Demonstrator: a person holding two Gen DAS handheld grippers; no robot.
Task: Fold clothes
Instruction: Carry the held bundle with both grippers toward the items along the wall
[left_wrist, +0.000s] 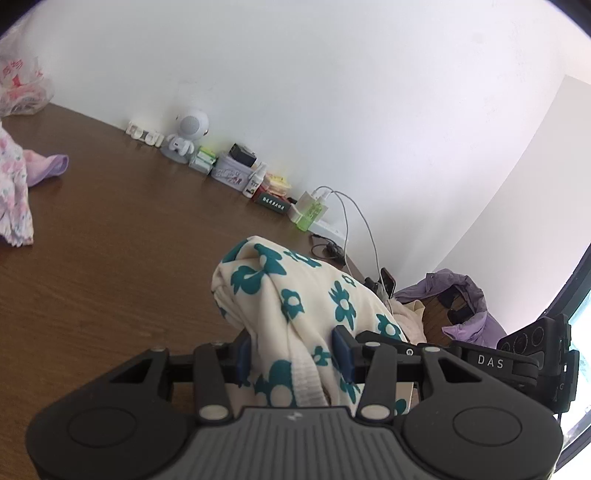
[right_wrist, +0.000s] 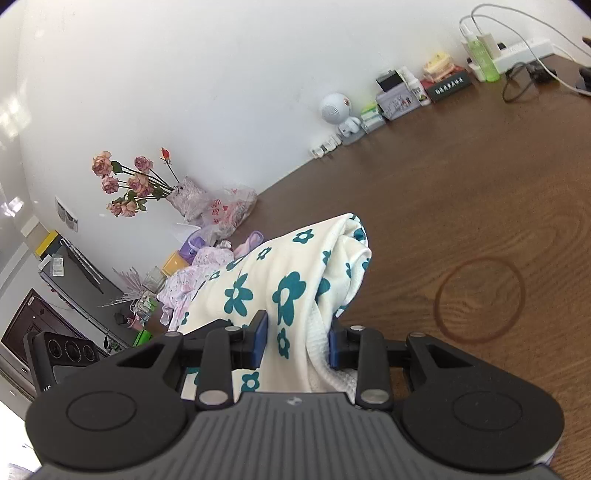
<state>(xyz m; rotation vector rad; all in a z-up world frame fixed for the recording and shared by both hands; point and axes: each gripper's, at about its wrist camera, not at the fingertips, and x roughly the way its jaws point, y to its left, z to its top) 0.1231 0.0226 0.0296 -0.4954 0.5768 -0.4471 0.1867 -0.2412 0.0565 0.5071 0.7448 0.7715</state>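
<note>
A cream garment with teal flowers (left_wrist: 295, 295) is bunched between the fingers of my left gripper (left_wrist: 293, 354), which is shut on it above the brown wooden table (left_wrist: 110, 229). My right gripper (right_wrist: 297, 341) is shut on another part of the same garment (right_wrist: 280, 284), also held above the table (right_wrist: 461, 192). The right gripper's body (left_wrist: 532, 354) shows at the right edge of the left wrist view. The left gripper's body (right_wrist: 62, 354) shows at the lower left of the right wrist view.
A pink floral garment (left_wrist: 14, 192) and a lilac one (left_wrist: 48, 168) lie at the table's left. Small boxes, bottles, a white robot figure (left_wrist: 186, 134), a power strip (right_wrist: 524, 50) and cables line the wall. A purple jacket (left_wrist: 465, 295) lies at the right. A flower vase (right_wrist: 184, 194) and plastic bag (right_wrist: 229, 210) stand left.
</note>
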